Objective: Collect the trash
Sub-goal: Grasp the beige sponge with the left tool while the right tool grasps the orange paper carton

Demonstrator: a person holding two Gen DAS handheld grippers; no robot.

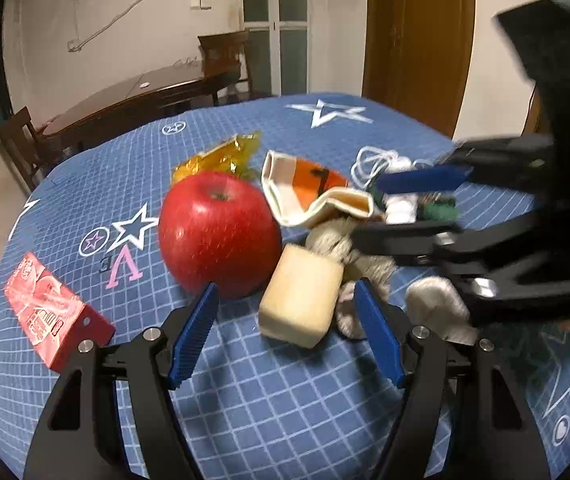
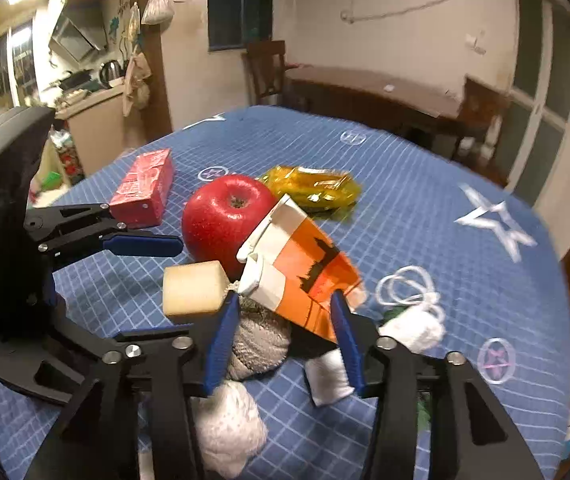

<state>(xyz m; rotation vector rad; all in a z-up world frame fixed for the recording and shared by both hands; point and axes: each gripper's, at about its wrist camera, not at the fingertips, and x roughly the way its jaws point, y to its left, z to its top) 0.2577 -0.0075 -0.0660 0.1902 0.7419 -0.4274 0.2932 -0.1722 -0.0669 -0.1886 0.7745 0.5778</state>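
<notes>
Blue grid-checked cloth with white stars covers counter (image 1: 285,400). Glossy red apple (image 1: 219,232) sits centre, touching pale foam-like block (image 1: 301,296). Crumpled orange-and-white carton (image 2: 301,276) leans by apple; yellow crinkled wrapper (image 2: 313,190) behind it; red box (image 1: 55,312) apart. Left gripper (image 1: 287,316) parted, ribbed blue pads flanking block, gripping nothing. Right gripper (image 2: 285,340) straddles carton's lower end, contact unclear. Grey knitted cloth (image 2: 259,340) and white wads (image 2: 231,428) beneath.
</notes>
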